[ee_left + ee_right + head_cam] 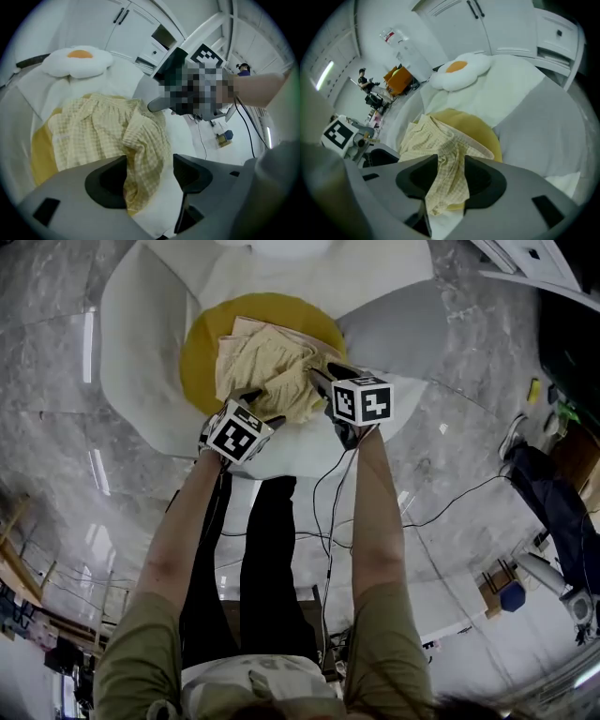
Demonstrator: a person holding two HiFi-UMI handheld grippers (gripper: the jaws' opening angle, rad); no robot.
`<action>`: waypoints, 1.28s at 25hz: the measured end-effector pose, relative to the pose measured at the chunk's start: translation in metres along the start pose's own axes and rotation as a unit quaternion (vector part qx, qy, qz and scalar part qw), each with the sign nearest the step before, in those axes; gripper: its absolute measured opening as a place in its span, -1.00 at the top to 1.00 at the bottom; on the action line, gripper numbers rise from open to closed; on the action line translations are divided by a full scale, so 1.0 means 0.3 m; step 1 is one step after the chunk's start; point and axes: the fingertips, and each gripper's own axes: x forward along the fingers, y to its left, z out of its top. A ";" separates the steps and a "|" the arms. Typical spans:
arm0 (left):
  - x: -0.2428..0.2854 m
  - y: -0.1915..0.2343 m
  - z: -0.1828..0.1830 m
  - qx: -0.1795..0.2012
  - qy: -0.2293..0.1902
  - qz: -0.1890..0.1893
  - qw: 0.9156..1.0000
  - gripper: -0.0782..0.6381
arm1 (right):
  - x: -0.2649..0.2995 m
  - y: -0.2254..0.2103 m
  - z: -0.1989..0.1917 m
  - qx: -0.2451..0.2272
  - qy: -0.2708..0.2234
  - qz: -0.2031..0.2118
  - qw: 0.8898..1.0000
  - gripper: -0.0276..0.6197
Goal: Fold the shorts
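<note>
Shorts [267,371]: pale yellow check, lying crumpled over the yellow round patch [202,343] of a white padded surface [141,352], upper centre of the head view. Not yet flat; no fold made.

Left claw [150,168]: jaws apart. A ridge of cloth stands between them, against the jaw at frame left. A clear gap shows on the other side, so there is no grip.

Right claw [451,168]: jaws drawn in on a hanging fold near the waistband. The cloth touches both jaws. The hold looks light.

Both claws sit at the near edge of the heap, close together, pointing steeply down.

Step in hand, as judged: taking two holds to lift and spread the garment before folding.

Notes for doing it well:
- The left claw should push deeper so the ridge sits centred, then close fully. A hold on one layer only would likely slip.
- The two holds look too close together. Holds at opposite ends of the waistband would let the cloth hang and open out.
- Lift both sides evenly, then draw them apart and lay the cloth flat on the pad.
- Watch for bunched layers caught in the right claw, which would carry a twist into the fold.
</note>
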 end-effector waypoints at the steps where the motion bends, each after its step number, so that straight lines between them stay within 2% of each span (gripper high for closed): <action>1: 0.004 0.022 0.010 -0.015 -0.010 0.008 1.000 -0.02 | 0.017 -0.007 -0.002 -0.017 0.011 -0.006 1.000 0.31; 2: 0.000 0.046 0.024 -0.032 -0.023 0.014 0.999 0.36 | 0.032 -0.014 -0.011 -0.030 0.024 -0.010 0.999 0.35; 3: -0.010 0.066 0.038 -0.048 -0.037 0.015 0.998 0.65 | 0.043 -0.018 -0.024 -0.037 0.035 -0.009 0.999 0.35; 4: -0.025 0.079 0.050 -0.057 -0.045 0.011 0.997 0.66 | 0.047 -0.020 -0.033 -0.039 0.042 -0.005 0.998 0.37; 6: -0.073 0.102 0.078 -0.042 -0.051 0.013 0.998 0.67 | 0.032 -0.022 -0.035 -0.033 0.038 0.005 0.999 0.81; 9: -0.174 0.167 0.143 0.039 -0.064 0.069 0.995 0.67 | -0.025 -0.002 -0.008 -0.019 0.006 0.022 1.000 0.82; 12: -0.236 0.224 0.235 0.116 -0.083 0.129 0.981 0.67 | -0.088 0.006 0.022 0.017 -0.027 0.033 0.999 0.82; 14: -0.233 0.262 0.295 0.145 -0.086 0.155 0.973 0.67 | -0.101 -0.017 0.043 0.043 -0.037 0.025 0.998 0.82; 15: -0.216 0.283 0.315 0.147 -0.084 0.160 0.973 0.67 | -0.093 -0.039 0.050 0.050 -0.036 0.012 0.998 0.82; 18: -0.120 0.347 0.317 0.107 -0.055 0.154 0.981 0.61 | -0.039 -0.115 0.047 0.066 -0.015 -0.039 0.997 0.81; 19: -0.096 0.360 0.303 0.089 -0.044 0.151 0.984 0.48 | -0.027 -0.127 0.041 0.071 -0.009 -0.047 0.996 0.67; 20: -0.091 0.365 0.287 0.075 -0.041 0.147 0.985 0.27 | -0.027 -0.125 0.035 0.079 -0.011 -0.043 0.996 0.42; 21: -0.108 0.361 0.269 0.064 -0.047 0.143 0.987 0.10 | -0.040 -0.108 0.028 0.091 -0.022 -0.028 0.995 0.24; 22: -0.143 0.351 0.244 0.054 -0.058 0.137 0.987 -0.01 | -0.065 -0.079 0.015 0.108 -0.042 -0.007 0.993 0.15; 24: -0.225 0.315 0.153 0.030 -0.074 0.120 0.990 -0.03 | -0.127 -0.003 -0.055 0.141 -0.075 0.039 0.986 0.10; 27: -0.267 0.255 -0.052 -0.016 -0.055 0.092 0.994 -0.04 | -0.139 0.125 -0.231 0.148 -0.057 0.085 0.984 0.09; 29: -0.230 0.232 -0.135 -0.030 -0.042 0.087 0.995 -0.04 | -0.092 0.182 -0.322 0.130 -0.026 0.090 0.987 0.08; 32: -0.122 0.226 -0.184 -0.022 -0.021 0.092 0.995 -0.04 | -0.019 0.195 -0.380 0.090 -0.008 0.055 0.994 0.10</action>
